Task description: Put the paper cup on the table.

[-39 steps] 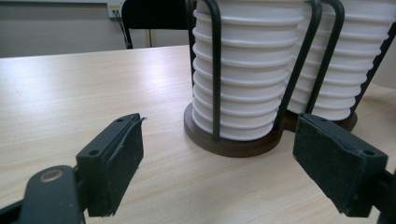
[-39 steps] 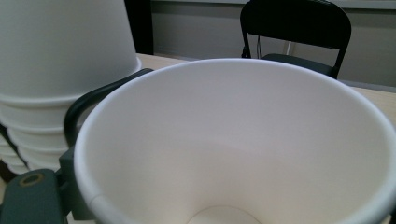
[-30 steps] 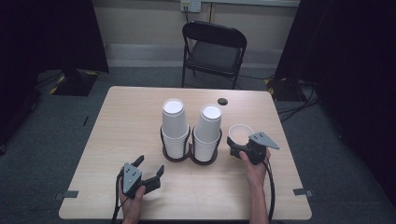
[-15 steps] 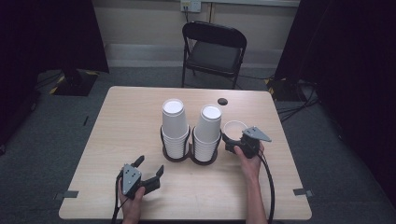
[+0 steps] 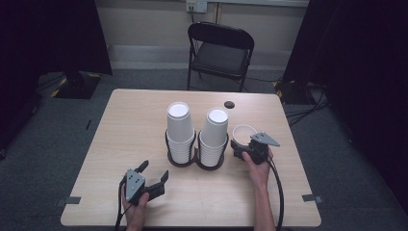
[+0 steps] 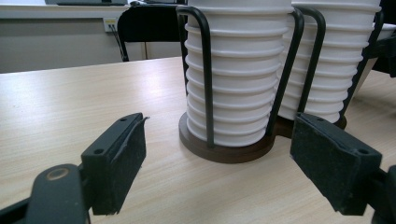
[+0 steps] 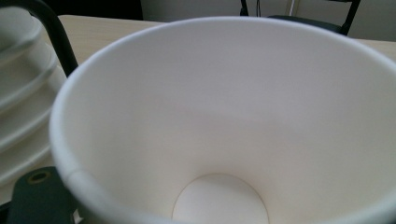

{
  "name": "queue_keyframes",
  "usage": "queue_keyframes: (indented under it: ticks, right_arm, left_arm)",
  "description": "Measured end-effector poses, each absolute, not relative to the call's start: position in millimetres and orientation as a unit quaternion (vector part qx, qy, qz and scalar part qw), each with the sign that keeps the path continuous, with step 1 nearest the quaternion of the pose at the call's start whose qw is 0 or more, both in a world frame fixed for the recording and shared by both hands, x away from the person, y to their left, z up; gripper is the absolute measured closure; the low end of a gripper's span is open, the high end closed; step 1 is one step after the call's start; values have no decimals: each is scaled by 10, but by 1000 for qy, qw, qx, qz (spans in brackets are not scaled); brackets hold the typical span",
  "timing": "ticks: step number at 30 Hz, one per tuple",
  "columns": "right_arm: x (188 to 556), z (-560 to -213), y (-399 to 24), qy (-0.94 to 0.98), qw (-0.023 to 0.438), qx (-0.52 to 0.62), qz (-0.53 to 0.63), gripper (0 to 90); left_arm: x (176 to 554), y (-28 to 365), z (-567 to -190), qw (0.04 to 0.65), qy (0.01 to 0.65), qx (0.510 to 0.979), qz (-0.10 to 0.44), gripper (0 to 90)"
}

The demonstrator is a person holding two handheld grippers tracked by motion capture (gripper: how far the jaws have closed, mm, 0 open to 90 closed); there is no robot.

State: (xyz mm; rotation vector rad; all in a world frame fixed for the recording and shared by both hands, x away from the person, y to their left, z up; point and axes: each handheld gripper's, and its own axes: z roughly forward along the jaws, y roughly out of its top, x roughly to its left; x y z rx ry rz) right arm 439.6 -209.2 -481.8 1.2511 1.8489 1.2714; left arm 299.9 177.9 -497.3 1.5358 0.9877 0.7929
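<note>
Two tall stacks of upturned white paper cups (image 5: 179,130) (image 6: 238,70) stand in a black wire double holder (image 5: 195,161) at the table's middle. My right gripper (image 5: 239,146) is shut on a single white paper cup (image 5: 244,132) (image 7: 224,116), mouth up, just right of the right-hand stack (image 5: 213,134). In the right gripper view I look into this cup, with one jaw at the lower left. My left gripper (image 5: 155,172) (image 6: 219,123) rests open near the front left, pointing at the holder's base (image 6: 224,151), nothing between its pads.
A small dark round object (image 5: 229,104) lies at the back of the wooden table (image 5: 125,125). Behind the table stands a black folding chair (image 5: 219,50). Cables trail from both grippers over the front edge.
My right gripper has carried the single cup a little left and away, closer to the right-hand stack. The left gripper has stayed put.
</note>
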Motion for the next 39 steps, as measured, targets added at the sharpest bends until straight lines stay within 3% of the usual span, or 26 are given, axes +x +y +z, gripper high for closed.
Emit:
queue_keyframes:
  ticks: [12,39]
  right_arm:
    - [4301,-4865,-2086,720,262,472,436,135]
    - [3813,-4763,-2165,683,278,487,468,138]
  left_arm:
    - [3000,1781,-4974,546,414,648,332,182]
    - [3006,1785,-4972,545,418,647,331,181]
